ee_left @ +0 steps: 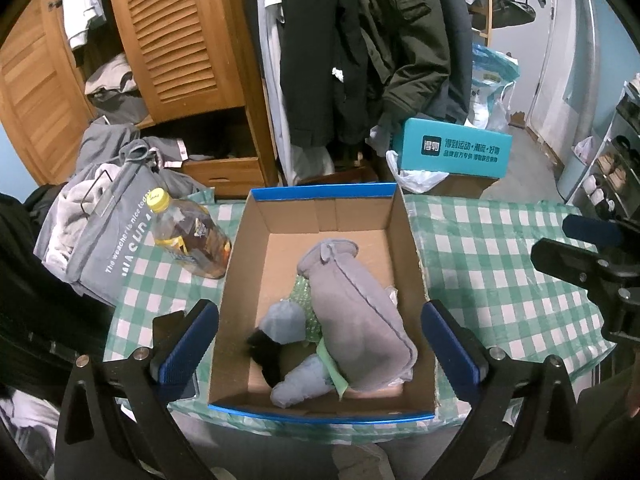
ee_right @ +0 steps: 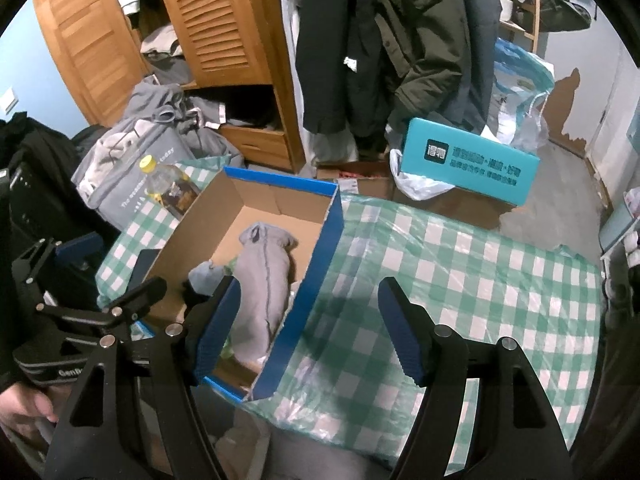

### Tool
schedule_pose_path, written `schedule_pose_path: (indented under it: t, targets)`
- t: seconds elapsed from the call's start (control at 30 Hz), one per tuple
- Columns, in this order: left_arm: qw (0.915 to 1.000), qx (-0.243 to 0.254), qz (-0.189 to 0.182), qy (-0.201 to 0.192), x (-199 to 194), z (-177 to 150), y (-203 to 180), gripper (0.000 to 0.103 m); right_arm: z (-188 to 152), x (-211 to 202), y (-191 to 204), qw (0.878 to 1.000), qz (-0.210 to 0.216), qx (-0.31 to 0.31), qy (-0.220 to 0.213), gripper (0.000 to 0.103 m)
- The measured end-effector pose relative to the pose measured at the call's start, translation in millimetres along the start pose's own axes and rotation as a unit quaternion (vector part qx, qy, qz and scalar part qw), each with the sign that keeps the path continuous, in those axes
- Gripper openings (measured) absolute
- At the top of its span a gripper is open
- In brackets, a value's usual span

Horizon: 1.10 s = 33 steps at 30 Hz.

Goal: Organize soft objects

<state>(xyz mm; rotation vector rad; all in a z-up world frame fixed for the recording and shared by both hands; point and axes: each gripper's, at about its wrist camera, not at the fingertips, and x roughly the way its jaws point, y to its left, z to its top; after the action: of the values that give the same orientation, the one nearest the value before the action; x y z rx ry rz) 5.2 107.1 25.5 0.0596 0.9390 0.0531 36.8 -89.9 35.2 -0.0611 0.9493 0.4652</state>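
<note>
Grey soft toy [ee_left: 354,322]: lying in the open cardboard box [ee_left: 320,197] on the checked bench [ee_left: 500,260], atop smaller soft pieces
Handling: probably light, limp, squashy, not fragile; pinch its thick middle
Left hand-held gripper [ee_left: 320,344]: spread wide above the box, holding nothing
Right hand-held gripper [ee_right: 310,326]: partly spread, empty, over the box's right wall

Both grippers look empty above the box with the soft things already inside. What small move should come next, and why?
Probably draw both grippers back from the box. The grey glove and the other soft pieces lie inside it; the left gripper and right gripper have open, empty jaws, and no loose soft item shows on the checked cloth.
</note>
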Motion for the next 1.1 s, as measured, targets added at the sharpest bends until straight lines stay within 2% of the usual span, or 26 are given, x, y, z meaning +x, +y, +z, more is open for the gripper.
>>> schedule_pose_path:
  t: [0.5, 1.1]
  targets:
    - [0.9999, 0.006, -0.007, 0.010, 1.6, 3.0, -20.1, 0.102, -12.1, 0.6, -21.6, 1.000, 0.001, 0.026, 0.007, 0.071]
    - [0.9999, 0.011, 0.002, 0.006, 3.5, 2.1, -22.0, 0.102, -13.1, 0.5, -20.9, 1.000, 0.002, 0.024, 0.009, 0.071]
